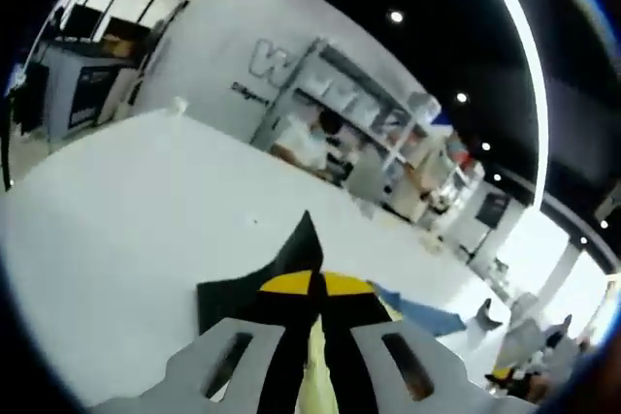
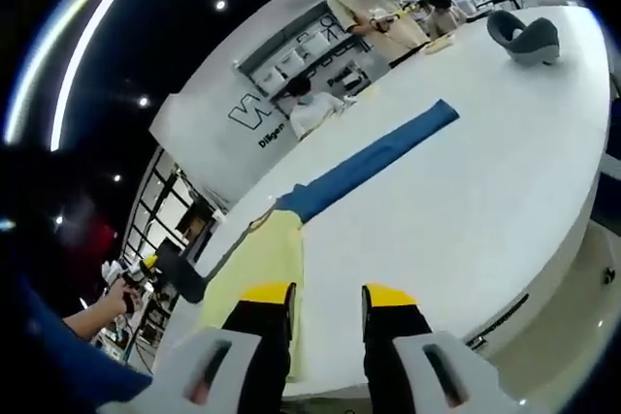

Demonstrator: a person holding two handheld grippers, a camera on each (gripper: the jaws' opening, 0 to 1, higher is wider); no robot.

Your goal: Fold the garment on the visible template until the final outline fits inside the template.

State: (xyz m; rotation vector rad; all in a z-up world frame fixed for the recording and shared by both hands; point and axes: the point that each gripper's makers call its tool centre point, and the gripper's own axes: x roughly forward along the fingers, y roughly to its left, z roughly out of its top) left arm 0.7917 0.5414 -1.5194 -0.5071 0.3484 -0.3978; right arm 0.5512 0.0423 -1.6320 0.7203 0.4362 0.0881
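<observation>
The garment lies on the white table [image 2: 466, 191]: a pale yellow body [image 2: 257, 259] with a long blue sleeve [image 2: 378, 157] stretched away across the top. My right gripper [image 2: 328, 298] is open just above the near edge of the yellow cloth, nothing between its jaws. My left gripper [image 1: 315, 283] is shut on the garment, pale yellow cloth [image 1: 315, 375] bunched between its jaws and a dark pointed flap [image 1: 281, 264] standing up at the tips. A blue part [image 1: 417, 315] trails to the right. The left gripper [image 2: 173, 273] also appears at the garment's far left end, held by a hand [image 2: 107, 305].
A grey curved object [image 2: 524, 38] sits at the table's far right. The table's rounded edge [image 2: 543, 288] runs close on the right of my right gripper. People [image 2: 374, 7] and shelves [image 1: 359, 104] stand beyond the table.
</observation>
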